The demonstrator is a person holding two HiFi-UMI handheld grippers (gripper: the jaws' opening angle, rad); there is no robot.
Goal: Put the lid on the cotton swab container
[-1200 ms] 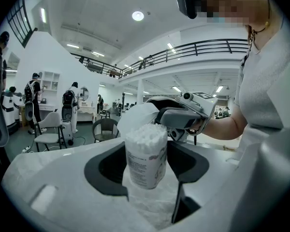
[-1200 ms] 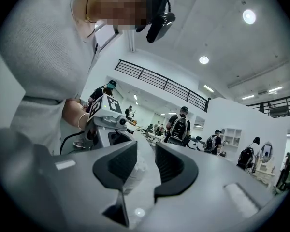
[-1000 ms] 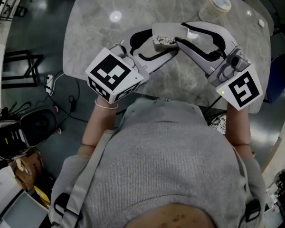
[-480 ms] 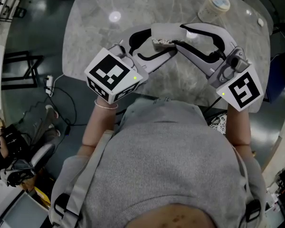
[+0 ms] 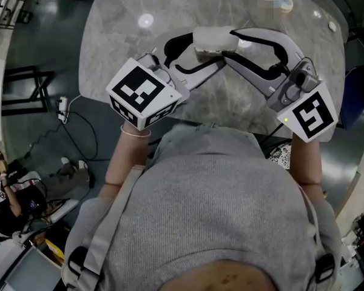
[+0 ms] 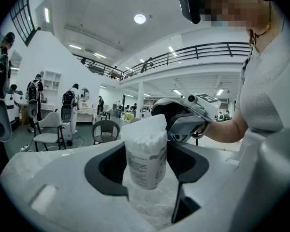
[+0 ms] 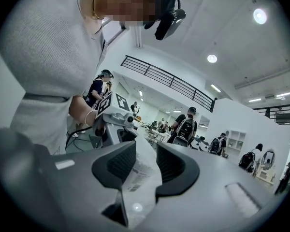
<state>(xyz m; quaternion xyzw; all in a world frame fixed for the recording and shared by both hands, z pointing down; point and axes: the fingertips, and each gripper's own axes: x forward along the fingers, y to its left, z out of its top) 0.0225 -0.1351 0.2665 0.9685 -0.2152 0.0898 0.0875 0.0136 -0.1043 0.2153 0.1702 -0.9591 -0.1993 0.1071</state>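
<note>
A clear cotton swab container (image 5: 211, 40) is held up over the table between both grippers. My left gripper (image 5: 206, 53) comes in from the left and is shut on its labelled body (image 6: 145, 153), which is packed with white swabs. The clear lid (image 5: 213, 36) sits on top and hides the swabs in the head view. My right gripper (image 5: 229, 45) reaches in from the right. Its jaws have just been opening, and the container's clear end (image 7: 141, 170) stands between them, with the pads loose. Each gripper faces the other (image 6: 186, 120) (image 7: 113, 122).
The grey marble table (image 5: 121, 41) lies under both grippers. A round cream tub (image 5: 278, 5) stands at its far right, next to a small white object (image 5: 332, 26). Cables and gear lie on the dark floor to the left. Several people stand far off in the hall.
The lid has come down over the swabs, which showed under it a second ago. The right gripper's jaws have spread slightly. Both hands stay where they were.
</note>
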